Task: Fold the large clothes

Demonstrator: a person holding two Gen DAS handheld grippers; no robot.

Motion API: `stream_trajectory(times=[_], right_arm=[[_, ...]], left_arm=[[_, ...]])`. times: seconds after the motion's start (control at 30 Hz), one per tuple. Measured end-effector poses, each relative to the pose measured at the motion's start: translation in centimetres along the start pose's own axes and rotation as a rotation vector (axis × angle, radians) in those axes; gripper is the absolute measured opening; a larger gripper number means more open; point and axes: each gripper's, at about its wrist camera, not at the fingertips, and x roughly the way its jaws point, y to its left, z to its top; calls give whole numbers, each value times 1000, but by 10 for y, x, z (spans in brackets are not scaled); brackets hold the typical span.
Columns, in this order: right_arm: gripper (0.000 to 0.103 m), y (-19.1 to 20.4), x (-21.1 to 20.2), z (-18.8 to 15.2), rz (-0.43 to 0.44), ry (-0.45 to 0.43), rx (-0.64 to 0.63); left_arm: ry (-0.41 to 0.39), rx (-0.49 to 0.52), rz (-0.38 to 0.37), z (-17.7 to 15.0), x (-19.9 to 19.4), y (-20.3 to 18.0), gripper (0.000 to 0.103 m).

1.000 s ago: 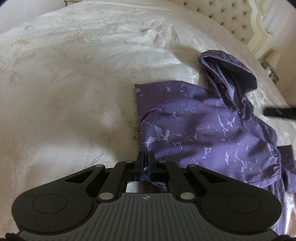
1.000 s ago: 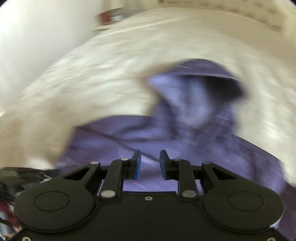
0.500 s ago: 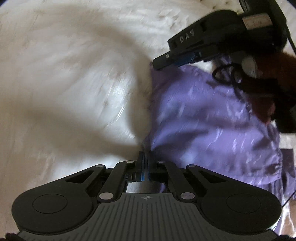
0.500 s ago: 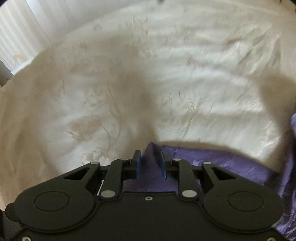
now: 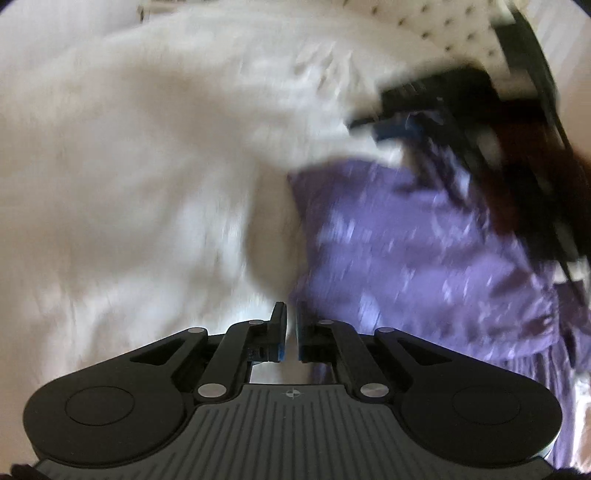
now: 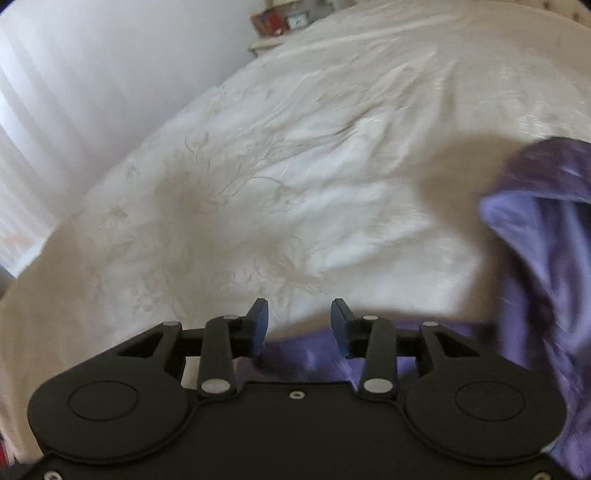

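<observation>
A purple hooded garment (image 5: 406, 251) with a pale marbled print lies on the white bed cover (image 5: 129, 184). My left gripper (image 5: 290, 332) is at the garment's near left edge. Its jaws are opening, with a narrow gap showing only bed cover, and the cloth lies just right of the right finger. The blurred right gripper (image 5: 391, 125) hovers over the garment's far corner. In the right wrist view the right gripper (image 6: 299, 325) has jaws opening wide. Purple cloth (image 6: 306, 358) lies low between the fingers, not pressed. The hood (image 6: 535, 240) bulges at the right.
The embroidered bed cover (image 6: 295, 166) spreads far to the left and ahead. A tufted headboard (image 5: 424, 26) is beyond the garment. A small bedside stand (image 6: 280, 22) with objects sits at the bed's far corner beside a pale curtain (image 6: 74, 74). A sleeve (image 5: 517, 177) reaches in from the right.
My left jaws have parted slightly, the garment edge is no longer pinched, and the gripper has lifted. The right jaws have widened, and the corner they held now lies loose below them.
</observation>
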Motion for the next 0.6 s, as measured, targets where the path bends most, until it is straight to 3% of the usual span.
stream_trajectory(times=[0.1,0.2,0.27,0.37,0.43,0.5,0.6], right_arm=[[49,-12,-33,-25,-25,1,-7],[49,-26,-57,-58,-78,19,24],[49,-38,-70,-79,-111,47,55],[49,-59,-75,-109,-190,102,84],[47,-77,-75,-126,-257,150,120],[45,-94,-80,-137,-286,139,157],[46,-105,-89,-138,-300,122,207]], left_arm=[[-65,51,-23,17,-6,-11,12],[-80,131,-67,27,5,-33,22],[-83,191,-87,28,18,-46,23],[-16,234,-17,26,51,-49,24],[46,184,33,23,72,-37,24],[78,148,74,24,83,-25,24],[93,142,70,29,81,-21,24]])
